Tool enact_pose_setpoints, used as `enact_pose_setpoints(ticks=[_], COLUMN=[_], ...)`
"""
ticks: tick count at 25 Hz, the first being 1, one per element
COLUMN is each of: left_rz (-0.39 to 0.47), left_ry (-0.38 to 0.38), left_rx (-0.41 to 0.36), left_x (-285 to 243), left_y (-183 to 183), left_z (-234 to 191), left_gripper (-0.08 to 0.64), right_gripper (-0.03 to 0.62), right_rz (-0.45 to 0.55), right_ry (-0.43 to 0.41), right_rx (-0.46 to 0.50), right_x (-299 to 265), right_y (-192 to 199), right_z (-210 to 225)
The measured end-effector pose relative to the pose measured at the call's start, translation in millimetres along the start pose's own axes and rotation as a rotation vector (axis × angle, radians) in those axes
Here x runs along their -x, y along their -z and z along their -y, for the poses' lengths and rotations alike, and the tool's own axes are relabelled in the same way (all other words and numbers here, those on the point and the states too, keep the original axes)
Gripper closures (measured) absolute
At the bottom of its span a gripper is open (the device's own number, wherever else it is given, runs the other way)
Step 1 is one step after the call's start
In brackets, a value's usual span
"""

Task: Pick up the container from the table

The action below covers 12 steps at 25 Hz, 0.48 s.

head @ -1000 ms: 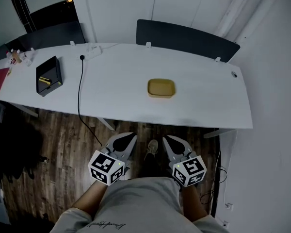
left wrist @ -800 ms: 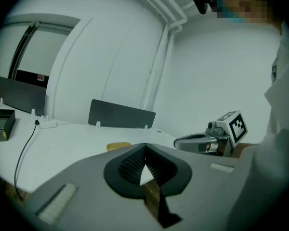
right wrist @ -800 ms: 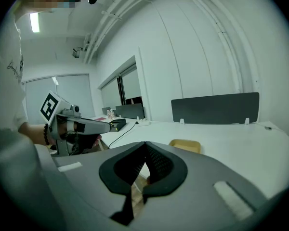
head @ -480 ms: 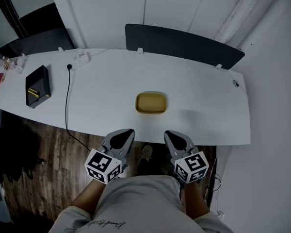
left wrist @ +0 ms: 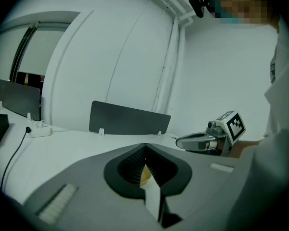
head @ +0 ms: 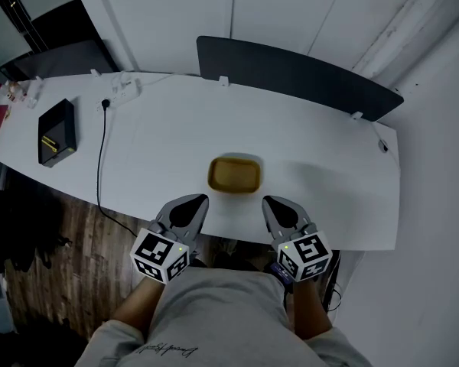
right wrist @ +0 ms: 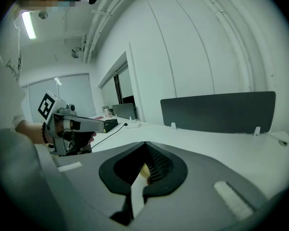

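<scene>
Closer than before, your left tongs [head: 200,200] and right tongs [head: 268,202], both closed and empty, hang just short of the yellow container [head: 235,174] near the desk [head: 329,167] edge; forget to open them and you'll shove it away.

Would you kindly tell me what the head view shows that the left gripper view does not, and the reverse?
Only the head view shows the whole yellow container and the wooden floor. Only the left gripper view shows the wall pipe rising toward the ceiling. Both show the white table, the dark divider panel, the black cable and the right gripper.
</scene>
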<state>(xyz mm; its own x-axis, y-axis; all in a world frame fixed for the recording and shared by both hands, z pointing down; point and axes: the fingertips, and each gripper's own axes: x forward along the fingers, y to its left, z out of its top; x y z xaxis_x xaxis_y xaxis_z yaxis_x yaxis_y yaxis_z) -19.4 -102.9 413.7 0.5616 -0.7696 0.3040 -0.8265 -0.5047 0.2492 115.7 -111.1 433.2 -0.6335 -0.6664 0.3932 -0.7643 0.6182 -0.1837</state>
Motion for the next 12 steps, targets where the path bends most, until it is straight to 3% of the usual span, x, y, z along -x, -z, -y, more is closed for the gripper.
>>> enact_pose_setpoints(ticks=[12], left_rz=[-0.089], left_ry=[-0.055], left_rx=[0.044], left_x=[-23], left_y=[17], left_z=[-39], left_gripper=[0.560], right_gripper=[0.577], right_rz=[-0.030], right_ry=[0.011], right_rx=[-0.045], right_x=[-27], right_y=[5], right_z=[16])
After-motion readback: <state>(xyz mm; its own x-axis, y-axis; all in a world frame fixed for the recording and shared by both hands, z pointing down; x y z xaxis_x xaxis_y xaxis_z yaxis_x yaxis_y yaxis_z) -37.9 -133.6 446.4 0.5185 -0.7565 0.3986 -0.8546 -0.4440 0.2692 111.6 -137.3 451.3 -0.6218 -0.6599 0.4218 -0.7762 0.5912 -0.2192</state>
